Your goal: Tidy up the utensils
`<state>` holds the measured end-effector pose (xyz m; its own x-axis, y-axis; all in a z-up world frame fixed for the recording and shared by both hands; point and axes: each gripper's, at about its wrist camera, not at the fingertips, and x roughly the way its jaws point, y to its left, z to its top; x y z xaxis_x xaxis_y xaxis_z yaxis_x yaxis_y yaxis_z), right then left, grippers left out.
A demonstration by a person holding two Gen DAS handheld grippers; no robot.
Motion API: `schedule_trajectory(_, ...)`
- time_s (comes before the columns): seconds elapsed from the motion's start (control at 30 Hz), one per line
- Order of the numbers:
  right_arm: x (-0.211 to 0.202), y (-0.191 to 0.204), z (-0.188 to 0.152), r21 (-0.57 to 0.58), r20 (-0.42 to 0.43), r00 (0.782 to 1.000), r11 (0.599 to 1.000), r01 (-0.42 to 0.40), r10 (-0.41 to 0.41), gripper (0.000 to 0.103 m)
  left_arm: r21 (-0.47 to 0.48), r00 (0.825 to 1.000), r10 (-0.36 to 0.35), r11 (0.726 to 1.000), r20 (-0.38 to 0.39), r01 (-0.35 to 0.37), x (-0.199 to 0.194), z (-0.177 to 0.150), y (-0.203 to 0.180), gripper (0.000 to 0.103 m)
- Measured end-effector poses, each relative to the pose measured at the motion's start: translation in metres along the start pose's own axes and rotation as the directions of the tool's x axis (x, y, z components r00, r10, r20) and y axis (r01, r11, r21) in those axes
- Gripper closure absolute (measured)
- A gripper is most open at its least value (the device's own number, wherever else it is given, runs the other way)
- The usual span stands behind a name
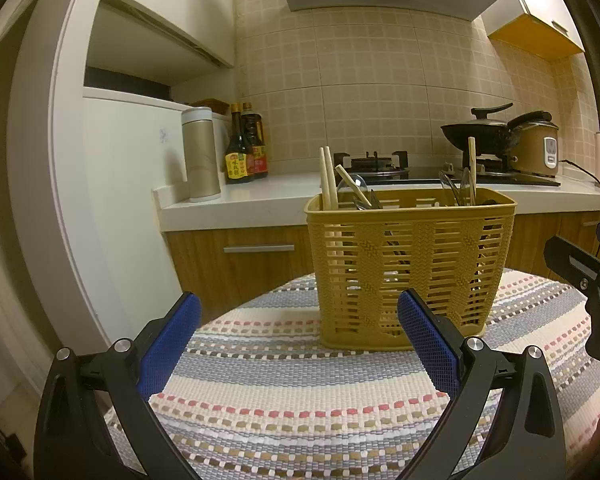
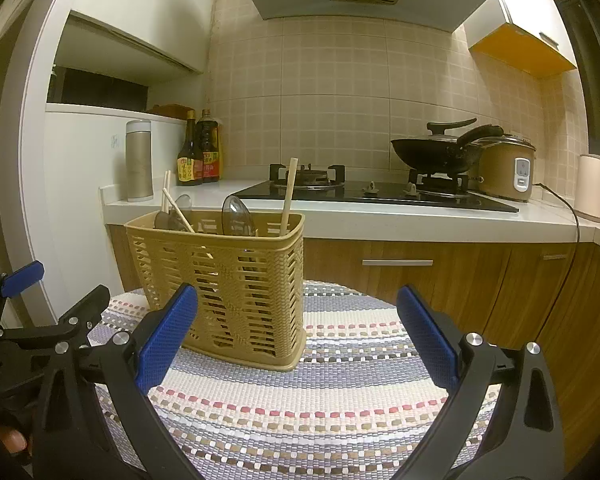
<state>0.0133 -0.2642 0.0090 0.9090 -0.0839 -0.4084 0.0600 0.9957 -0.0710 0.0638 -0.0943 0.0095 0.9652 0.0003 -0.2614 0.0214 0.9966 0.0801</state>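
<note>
A tan slatted utensil basket [image 1: 410, 264] [image 2: 236, 280] stands upright on a striped woven mat [image 1: 300, 400] [image 2: 320, 392]. Wooden chopsticks [image 1: 327, 178] [image 2: 289, 196] and clear plastic spoons [image 1: 354, 188] [image 2: 236, 214] stick up out of it. My left gripper [image 1: 298, 316] is open and empty, low over the mat, just in front of the basket. My right gripper [image 2: 296, 308] is open too, nothing between its fingers, with the basket ahead and to its left. Each gripper shows at the edge of the other's view, the right gripper [image 1: 592, 280] and the left gripper [image 2: 40, 304].
Behind the mat runs a white kitchen counter [image 2: 380, 220] with a gas hob [image 2: 364, 192], a black wok [image 2: 436, 156], a rice cooker [image 2: 506, 172], a kettle [image 2: 592, 184], sauce bottles [image 1: 246, 152] and a steel flask [image 1: 200, 156]. A white fridge [image 1: 120, 200] stands at the left.
</note>
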Motion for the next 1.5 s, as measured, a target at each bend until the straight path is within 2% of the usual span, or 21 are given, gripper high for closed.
schedule_trajectory(1.17,0.0032,0.0033,-0.0031,-0.019,-0.012,1.0,1.0,-0.012,0.012,0.008,-0.019,1.0,-0.019,1.0,-0.013,0.019,0.0017,0.0007,0.0033,0.008)
schedule_trajectory(1.5,0.0032,0.003,-0.003,-0.016,-0.011,1.0,1.0,-0.016,0.016,0.008,-0.031,1.0,0.018,0.999,-0.018,-0.019,0.0039,0.0,0.0069,0.008)
